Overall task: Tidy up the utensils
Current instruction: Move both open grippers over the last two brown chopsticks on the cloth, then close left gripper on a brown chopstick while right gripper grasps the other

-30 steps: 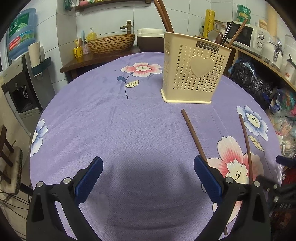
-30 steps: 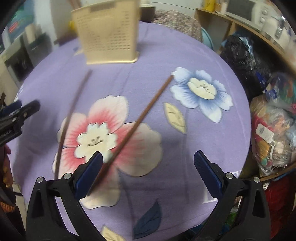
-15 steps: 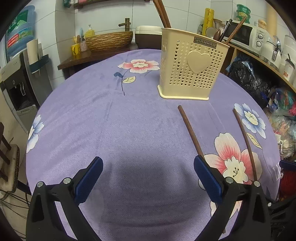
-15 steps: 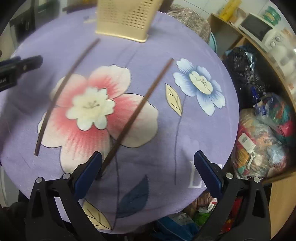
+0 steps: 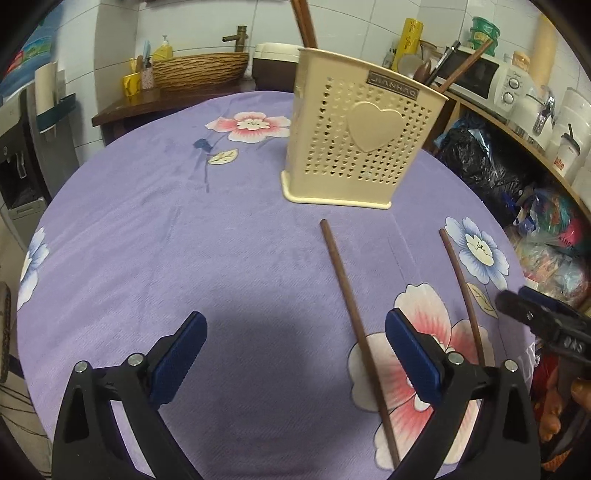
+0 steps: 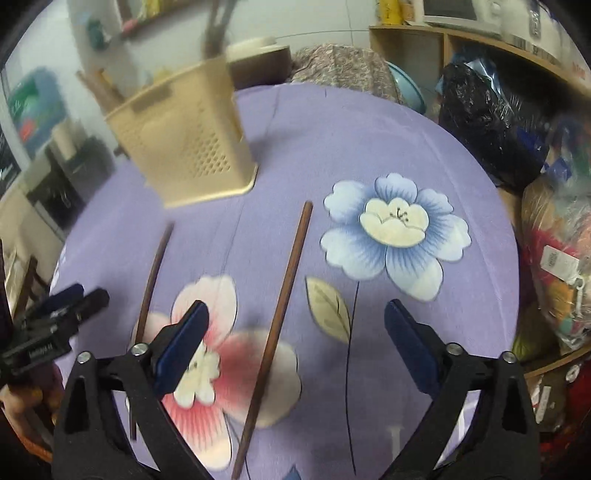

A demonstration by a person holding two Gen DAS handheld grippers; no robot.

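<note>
Two brown chopsticks lie on the purple flowered tablecloth [image 5: 221, 236] in front of a cream perforated holder [image 5: 354, 147] that has chopsticks [image 5: 304, 22] standing in it. My left gripper [image 5: 293, 328] is open with its jaws closing. The left chopstick [image 5: 351, 314] lies between them, close to the right finger, untouched. The right chopstick [image 5: 461, 288] lies beyond that finger. In the right wrist view my right gripper [image 6: 295, 314] is open, jaws closing, astride the right chopstick [image 6: 284, 295] without touching it. The left chopstick [image 6: 151, 277] and the holder [image 6: 184, 144] are blurred.
Each gripper shows in the other's view: the right gripper [image 5: 535, 321] and the left gripper [image 6: 55, 314]. Black bags [image 5: 480, 162] and bright packages [image 6: 554, 295] crowd the floor past the table's right edge. A shelf with a microwave [image 5: 487, 77] stands behind, a wooden basin [image 5: 199, 70] at the back.
The left gripper shifted right, so the left chopstick now lies inside its jaws. The right gripper swung and rolled; the right chopstick went from its left finger to mid-gap. Both jaws narrowed slightly.
</note>
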